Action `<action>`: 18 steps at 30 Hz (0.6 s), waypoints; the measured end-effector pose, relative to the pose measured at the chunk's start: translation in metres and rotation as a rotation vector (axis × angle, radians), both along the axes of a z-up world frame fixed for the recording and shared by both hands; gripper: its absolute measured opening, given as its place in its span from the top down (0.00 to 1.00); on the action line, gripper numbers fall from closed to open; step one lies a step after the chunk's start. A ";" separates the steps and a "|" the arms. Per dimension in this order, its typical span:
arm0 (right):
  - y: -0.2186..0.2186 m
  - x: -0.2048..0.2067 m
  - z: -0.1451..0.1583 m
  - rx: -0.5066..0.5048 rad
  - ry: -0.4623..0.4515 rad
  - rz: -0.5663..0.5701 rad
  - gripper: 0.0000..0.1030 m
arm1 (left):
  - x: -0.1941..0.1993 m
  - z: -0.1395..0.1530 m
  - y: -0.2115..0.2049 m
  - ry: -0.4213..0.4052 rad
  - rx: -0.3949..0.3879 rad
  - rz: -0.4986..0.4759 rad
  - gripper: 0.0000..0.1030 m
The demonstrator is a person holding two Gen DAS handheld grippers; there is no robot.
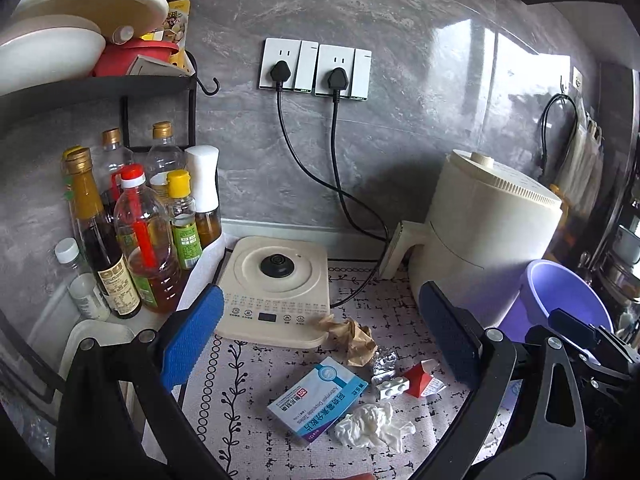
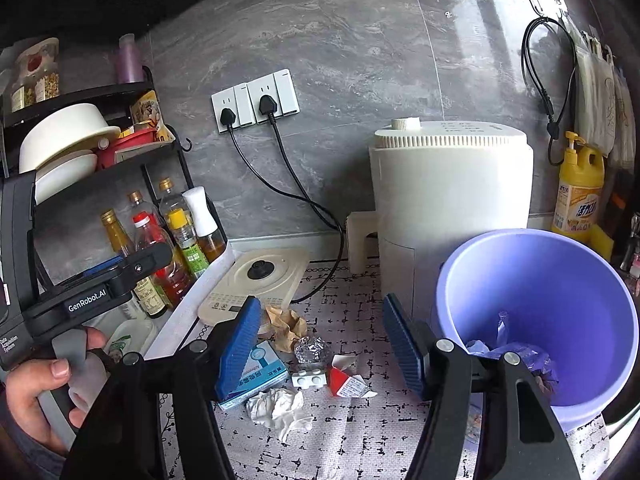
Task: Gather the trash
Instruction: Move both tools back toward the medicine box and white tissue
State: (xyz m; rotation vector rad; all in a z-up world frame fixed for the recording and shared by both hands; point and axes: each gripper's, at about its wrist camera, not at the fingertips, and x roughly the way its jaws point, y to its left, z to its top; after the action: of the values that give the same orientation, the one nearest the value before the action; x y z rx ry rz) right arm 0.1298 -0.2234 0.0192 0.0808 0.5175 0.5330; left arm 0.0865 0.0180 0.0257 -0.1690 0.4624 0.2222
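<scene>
Loose trash lies on the patterned mat: a crumpled brown paper (image 1: pixel 352 338) (image 2: pixel 286 326), a foil ball (image 1: pixel 384 362) (image 2: pixel 312 350), a blue-and-white medicine box (image 1: pixel 316 398) (image 2: pixel 256 376), a white tissue wad (image 1: pixel 372 426) (image 2: pixel 280 404), a small red carton (image 1: pixel 422 378) (image 2: pixel 346 382) and a white toy brick (image 1: pixel 394 388) (image 2: pixel 309 378). The purple bin (image 2: pixel 540 300) (image 1: pixel 560 292) stands to the right, with wrappers at its bottom. My left gripper (image 1: pixel 320 292) hovers open above the trash, nothing between its pads. My right gripper (image 2: pixel 320 300) is open too, and empty, beside the bin.
A cream kettle base (image 1: pixel 276 292) sits behind the trash, a cream air fryer (image 1: pixel 480 240) to its right, both plugged into the wall. Several oil and sauce bottles (image 1: pixel 140 232) crowd under a black rack of bowls at left. A yellow detergent bottle (image 2: pixel 580 192) stands behind the bin.
</scene>
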 end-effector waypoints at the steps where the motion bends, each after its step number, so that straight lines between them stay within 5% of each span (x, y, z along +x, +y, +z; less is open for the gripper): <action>1: 0.003 0.000 -0.002 -0.004 0.006 0.011 0.41 | -0.001 -0.003 0.003 0.007 -0.004 0.008 0.06; 18: 0.031 0.001 -0.060 -0.100 0.143 0.095 0.48 | 0.013 -0.082 0.013 0.188 -0.050 -0.012 0.06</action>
State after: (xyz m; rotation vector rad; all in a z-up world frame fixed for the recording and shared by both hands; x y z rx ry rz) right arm 0.1311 -0.1920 -0.0410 -0.0011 0.6892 0.5959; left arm 0.0998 0.0305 -0.0559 -0.1949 0.6560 0.2154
